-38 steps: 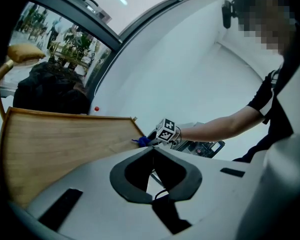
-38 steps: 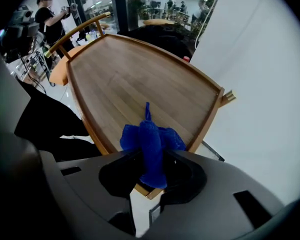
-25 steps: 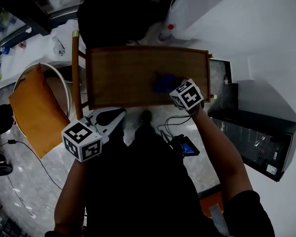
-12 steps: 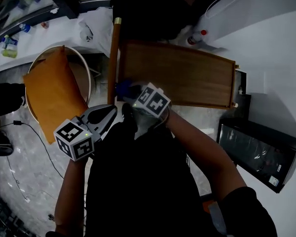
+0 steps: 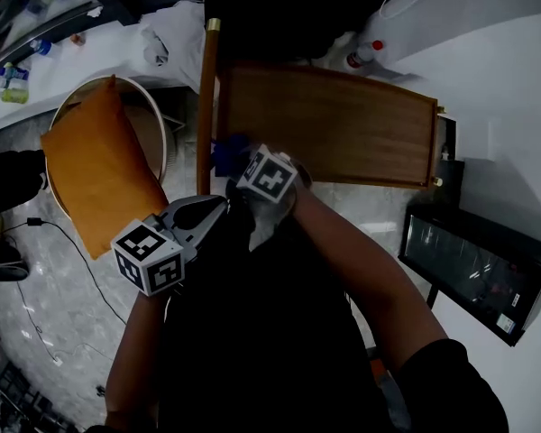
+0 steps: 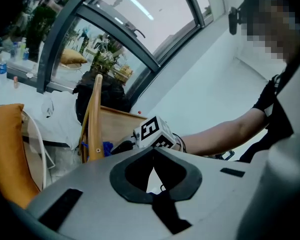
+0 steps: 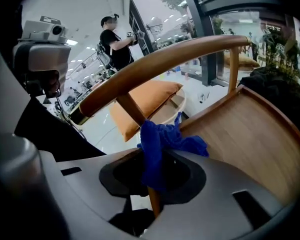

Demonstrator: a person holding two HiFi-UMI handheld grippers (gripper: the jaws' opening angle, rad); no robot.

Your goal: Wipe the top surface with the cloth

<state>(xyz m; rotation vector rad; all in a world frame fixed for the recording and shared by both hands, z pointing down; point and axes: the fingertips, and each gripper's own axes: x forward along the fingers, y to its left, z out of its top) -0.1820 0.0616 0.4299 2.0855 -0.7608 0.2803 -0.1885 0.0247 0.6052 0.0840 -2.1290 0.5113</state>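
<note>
Blue cloth pinched in the right gripper, jaws closed on a bunched fold, loose end flopping out toward the desk. From the head view, cloth right at the desk's near left corner, on the edge of the wooden top; contact with the wood itself not clear. Bunched up against a thin wooden spindle just off that corner, under the curved chair rail running along the desk's left end. Bare forearm reaching in from the desk's near side.

Left gripper empty, jaw tips pressed together, nothing in the dark oval between them. Held off the desk's near left corner, lower than the wooden top, apart from the cloth, aimed toward the desk and the marker cube of the right gripper.

Farther out, left of the desk: orange cushion leaning in a white round frame. Past the desk's far right corner: bottle with a red cap. Right of the desk, toward its near side: black cabinet with a glassy front. Beyond the desk's left end, deep in the right gripper view: a person in dark clothes, standing, arms raised.
</note>
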